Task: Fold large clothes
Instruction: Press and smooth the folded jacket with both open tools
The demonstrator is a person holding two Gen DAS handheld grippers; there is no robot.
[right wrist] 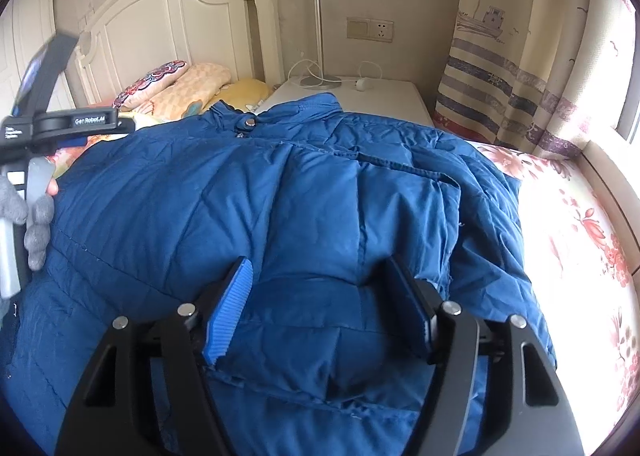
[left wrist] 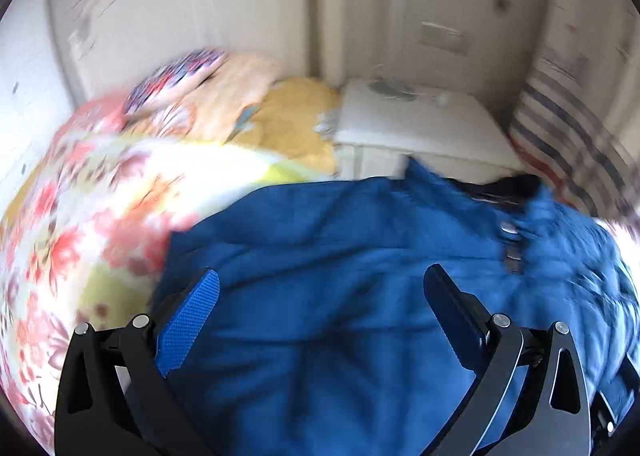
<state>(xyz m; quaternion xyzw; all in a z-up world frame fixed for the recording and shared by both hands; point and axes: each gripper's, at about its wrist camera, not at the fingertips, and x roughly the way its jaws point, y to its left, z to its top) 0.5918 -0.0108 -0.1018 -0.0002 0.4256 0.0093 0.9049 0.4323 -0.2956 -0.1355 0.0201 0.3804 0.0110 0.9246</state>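
Observation:
A large blue quilted jacket lies spread on the bed, collar toward the headboard, one side folded over its middle. It also shows in the blurred left wrist view. My right gripper is open, its jaws wide apart over the jacket's lower middle, with nothing between them. My left gripper is open over the jacket's left part, empty. Its body, held by a gloved hand, shows at the left edge of the right wrist view.
The floral bedsheet shows right of the jacket. Pillows lie by the white headboard. A white nightstand with a lamp and cables stands behind the jacket. A striped curtain hangs at the right.

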